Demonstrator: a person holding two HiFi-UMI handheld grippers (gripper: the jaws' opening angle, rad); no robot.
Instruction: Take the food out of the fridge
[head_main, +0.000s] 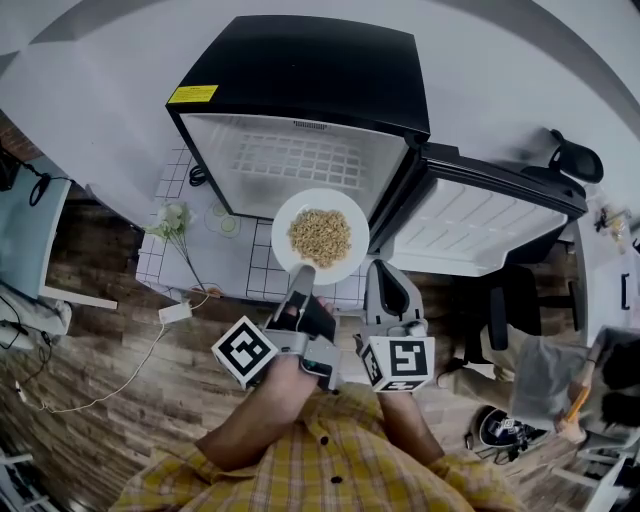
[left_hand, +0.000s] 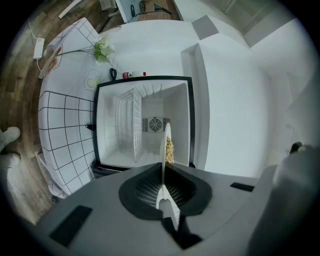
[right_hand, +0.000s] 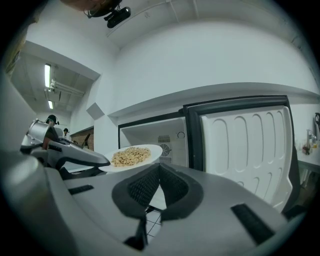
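A white plate (head_main: 292, 214) heaped with pale grain-like food (head_main: 320, 236) hangs in front of the open black fridge (head_main: 300, 70), just outside its white inside. My left gripper (head_main: 301, 274) is shut on the plate's near rim. In the left gripper view the plate (left_hand: 166, 136) stands edge-on between the jaws, with the food (left_hand: 170, 150) on its right face. My right gripper (head_main: 386, 276) is beside it on the right, shut and holding nothing. From the right gripper view (right_hand: 159, 168) the plate (right_hand: 153, 150) and food (right_hand: 131, 156) show at left.
The fridge door (head_main: 480, 225) stands swung open to the right. A wire shelf (head_main: 300, 160) sits inside the fridge. Below it is a table with a grid-patterned cloth (head_main: 250, 262) and flowers (head_main: 172, 218). An office chair (head_main: 520, 300) is at right; a cable (head_main: 120, 385) crosses the floor.
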